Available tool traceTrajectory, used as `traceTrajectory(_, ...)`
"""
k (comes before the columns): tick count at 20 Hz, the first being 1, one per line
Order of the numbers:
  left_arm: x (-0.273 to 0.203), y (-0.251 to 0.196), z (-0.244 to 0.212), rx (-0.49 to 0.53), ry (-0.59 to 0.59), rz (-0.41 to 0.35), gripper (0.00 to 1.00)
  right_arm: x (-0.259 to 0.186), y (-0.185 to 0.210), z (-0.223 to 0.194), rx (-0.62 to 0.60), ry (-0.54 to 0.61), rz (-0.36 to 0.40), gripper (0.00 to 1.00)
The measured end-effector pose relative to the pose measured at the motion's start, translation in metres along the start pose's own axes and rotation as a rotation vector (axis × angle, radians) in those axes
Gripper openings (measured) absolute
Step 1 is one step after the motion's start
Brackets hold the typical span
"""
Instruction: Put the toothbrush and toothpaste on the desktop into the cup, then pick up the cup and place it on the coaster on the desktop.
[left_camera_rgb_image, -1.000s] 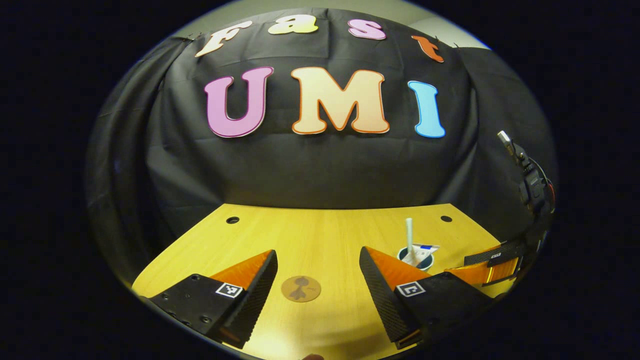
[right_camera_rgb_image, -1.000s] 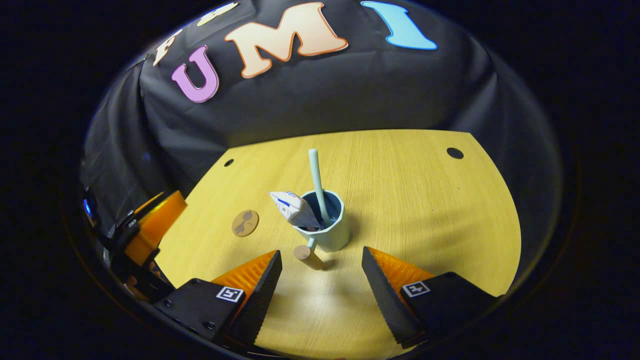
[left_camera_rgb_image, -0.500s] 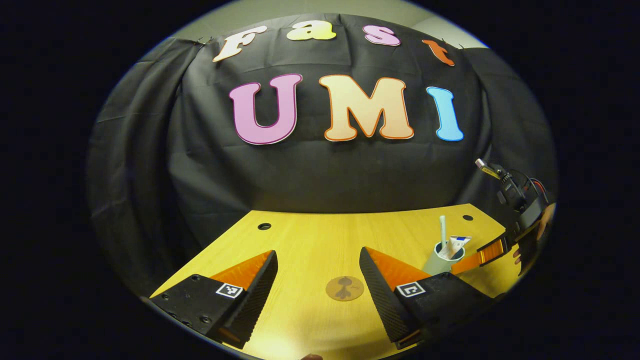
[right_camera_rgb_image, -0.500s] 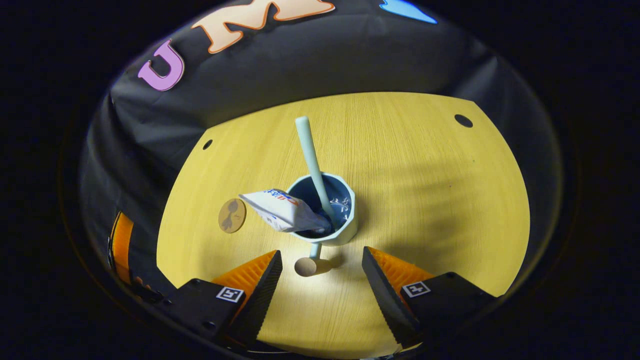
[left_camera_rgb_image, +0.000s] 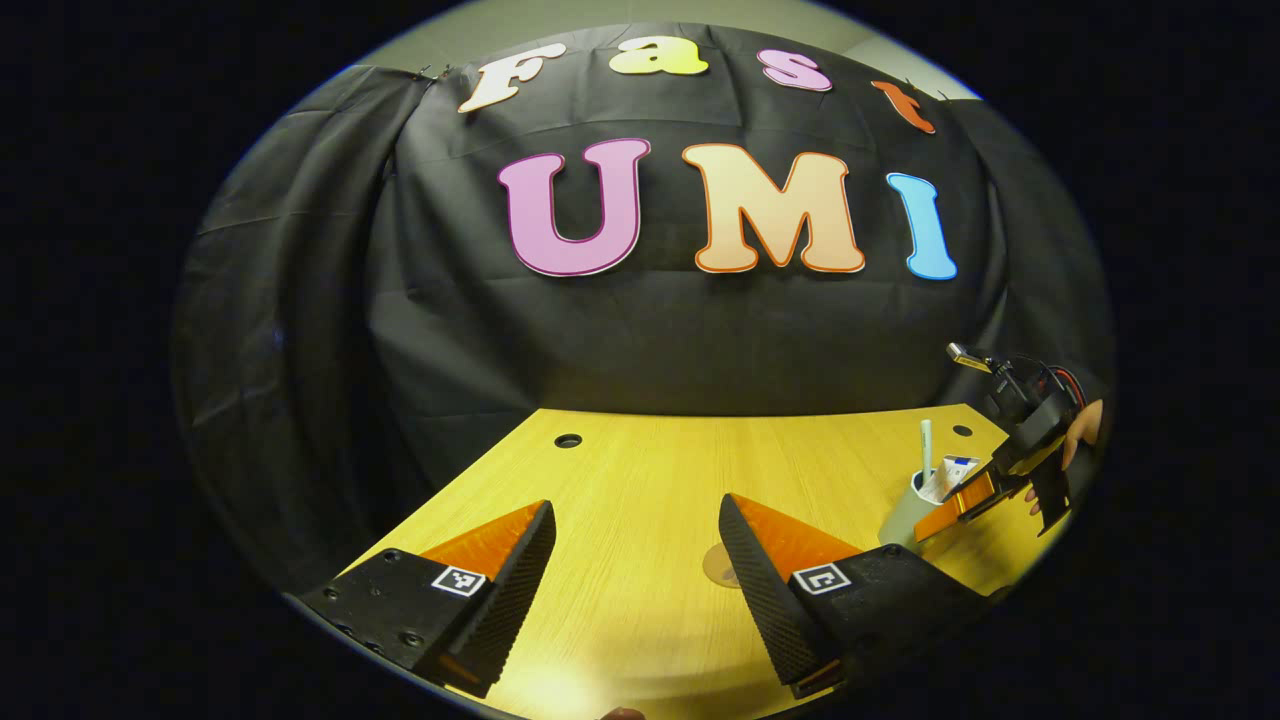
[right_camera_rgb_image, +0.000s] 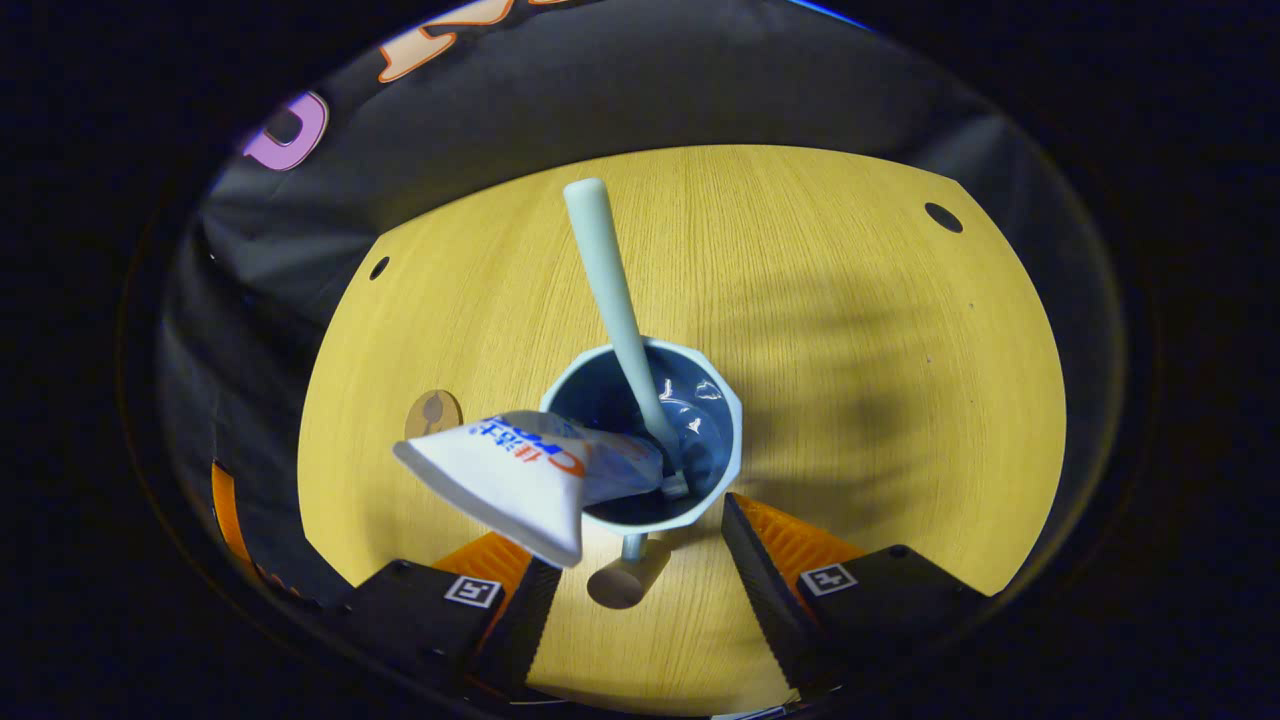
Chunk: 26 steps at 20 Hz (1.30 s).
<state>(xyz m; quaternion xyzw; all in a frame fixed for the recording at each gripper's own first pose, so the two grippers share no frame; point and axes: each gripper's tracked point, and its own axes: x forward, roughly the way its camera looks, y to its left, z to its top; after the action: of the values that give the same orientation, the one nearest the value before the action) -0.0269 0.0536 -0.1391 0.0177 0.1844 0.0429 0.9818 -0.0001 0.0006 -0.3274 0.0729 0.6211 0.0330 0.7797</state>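
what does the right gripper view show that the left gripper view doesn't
Right gripper view: a look down into the cup, and the cup's handle between the open fingers of the right gripper. Left gripper view: the cup's outer side, and the hand holding the right gripper next to it. Both: toothbrush and toothpaste in the cup, bare coaster, table.

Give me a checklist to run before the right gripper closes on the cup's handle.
1. Toothbrush in the cup: ok, it leans against the rim.
2. Toothpaste in the cup: ok, though its flat end hangs far over the rim.
3. Right gripper open: ok.
4. Handle between its fingers: ok; how deep it sits, cannot tell.
5. Coaster free: ok, it lies bare on the table, apart from the cup.
6. Left gripper out of the way: ok, open and away from the cup.
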Motion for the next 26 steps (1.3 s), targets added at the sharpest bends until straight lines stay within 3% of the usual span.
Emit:
traceTrajectory(2,0.002,0.005,-0.002,0.000,0.004,0.001,0.95,0.004,-0.005,-0.002,-0.003,0.019,-0.017,0.81)
traceTrajectory(3,0.002,0.008,-0.002,-0.001,0.004,0.001,0.94,0.005,-0.006,-0.004,-0.011,0.026,-0.021,0.67)
traceTrajectory(4,0.003,0.010,-0.002,0.000,0.006,0.002,0.95,0.006,-0.006,-0.007,-0.019,0.039,-0.020,0.77)
traceTrajectory(10,0.015,0.010,-0.006,-0.005,0.021,-0.019,0.95,0.009,-0.005,-0.014,-0.115,0.071,-0.058,0.36)
traceTrajectory(12,0.017,0.011,-0.005,-0.004,0.020,-0.025,0.95,0.008,-0.004,-0.013,-0.136,0.067,-0.070,0.28)
traceTrajectory(18,0.023,0.017,-0.005,0.001,0.017,-0.032,0.95,0.007,0.002,-0.011,-0.116,0.047,-0.031,0.27)
traceTrajectory(26,0.025,0.034,-0.008,0.000,0.027,-0.034,0.95,0.014,0.040,-0.010,-0.127,0.039,0.044,0.22)
